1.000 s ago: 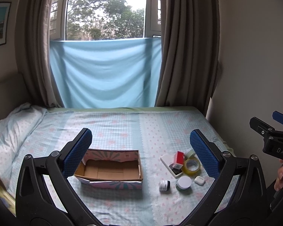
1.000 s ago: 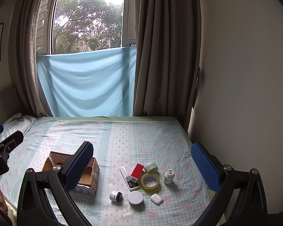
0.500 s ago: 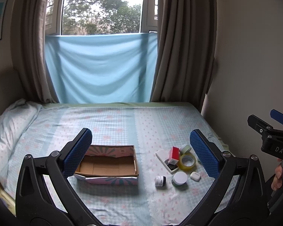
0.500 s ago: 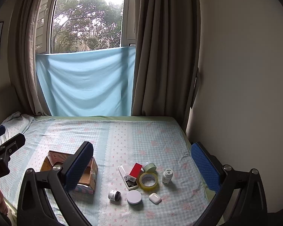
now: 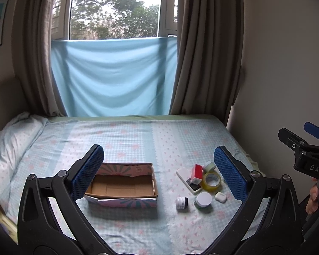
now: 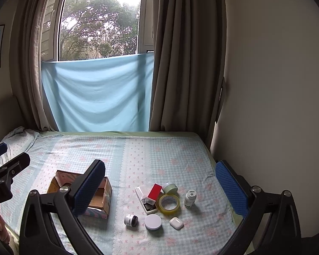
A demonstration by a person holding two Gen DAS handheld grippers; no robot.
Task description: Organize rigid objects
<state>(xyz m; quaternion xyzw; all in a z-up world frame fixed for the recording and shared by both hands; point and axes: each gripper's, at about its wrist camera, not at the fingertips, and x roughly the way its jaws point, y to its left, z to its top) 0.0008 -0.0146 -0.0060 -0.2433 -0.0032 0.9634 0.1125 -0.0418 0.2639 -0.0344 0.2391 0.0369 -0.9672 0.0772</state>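
Bedroom, checked bedsheet [image 5: 127,140] under curtained window. Left view: my left gripper [image 5: 157,171] hovers jaws wide, empty, above open cardboard box [image 5: 122,186]; tape roll [image 5: 211,181] and white jar [image 5: 203,199] lie right of it.

Right view: my right gripper [image 6: 160,186] spread wide, empty. Pill bottle [image 6: 190,198] upright beside tape; likely light, rigid, slick. I'd pinch its body. Earbud case [image 6: 176,223] nearest.

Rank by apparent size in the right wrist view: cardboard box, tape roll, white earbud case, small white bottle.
1. cardboard box, though partly hidden by a jaw
2. tape roll
3. small white bottle and white earbud case: too close to rank, and the case lies nearer the camera.
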